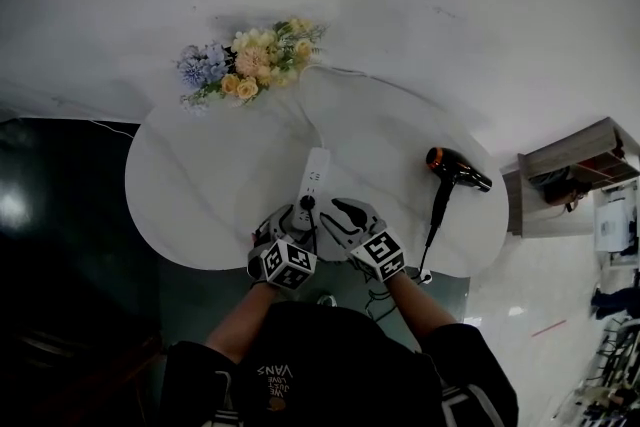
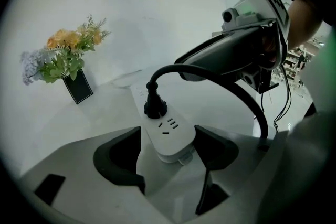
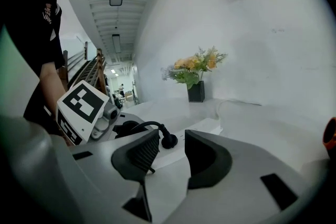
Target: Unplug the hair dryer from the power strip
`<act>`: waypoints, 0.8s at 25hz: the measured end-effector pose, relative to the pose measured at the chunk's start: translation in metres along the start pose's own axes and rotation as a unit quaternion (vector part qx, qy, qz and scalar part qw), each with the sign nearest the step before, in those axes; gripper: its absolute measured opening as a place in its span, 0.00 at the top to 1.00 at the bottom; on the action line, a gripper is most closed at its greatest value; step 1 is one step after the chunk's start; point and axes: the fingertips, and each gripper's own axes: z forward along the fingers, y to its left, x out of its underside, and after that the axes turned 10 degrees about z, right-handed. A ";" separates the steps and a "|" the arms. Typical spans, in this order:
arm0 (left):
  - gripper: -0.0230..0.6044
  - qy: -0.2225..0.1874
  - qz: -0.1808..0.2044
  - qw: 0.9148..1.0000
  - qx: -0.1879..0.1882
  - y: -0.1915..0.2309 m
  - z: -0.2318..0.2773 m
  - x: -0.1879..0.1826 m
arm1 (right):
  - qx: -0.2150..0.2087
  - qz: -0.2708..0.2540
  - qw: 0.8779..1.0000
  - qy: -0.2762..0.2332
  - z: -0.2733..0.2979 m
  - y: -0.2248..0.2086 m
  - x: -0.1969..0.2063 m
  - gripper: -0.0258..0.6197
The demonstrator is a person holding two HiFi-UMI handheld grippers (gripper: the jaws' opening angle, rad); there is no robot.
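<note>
Wide-apart jaws of my left gripper (image 2: pixel 168 136) straddle the near end of the long white plastic power strip (image 2: pixel 167 127), pads not pressing it. Just beyond their tips stands the round black moulded plug (image 2: pixel 155 105) of the black-and-orange hair dryer (image 1: pixel 456 170). My right gripper (image 3: pixel 172 143) is also spread and empty, with the plug ahead of its gap. I judge the strip light and slippery (it'll lift unless pinned). I'd grip the stiff plug body, never the bendy cord.

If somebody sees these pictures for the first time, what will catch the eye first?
The left gripper, jaws open, straddles the near end of a white power strip with a black plug in it, by the near edge of the round table; the open right gripper points at that plug. A black hair dryer lies to the right, and flowers stand at the far edge.
</note>
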 end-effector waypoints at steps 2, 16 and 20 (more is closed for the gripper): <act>0.44 -0.001 0.004 1.000 0.002 0.000 0.000 -0.001 | -0.024 -0.008 1.000 0.006 0.008 0.003 0.001 0.74; 0.46 -0.019 -0.010 1.000 0.022 0.002 0.001 0.000 | -0.116 -0.060 0.990 0.049 0.047 0.009 0.008 0.74; 0.46 -0.020 -0.014 0.999 0.027 0.001 0.001 0.001 | -0.124 -0.075 0.988 0.059 0.054 0.009 0.011 0.74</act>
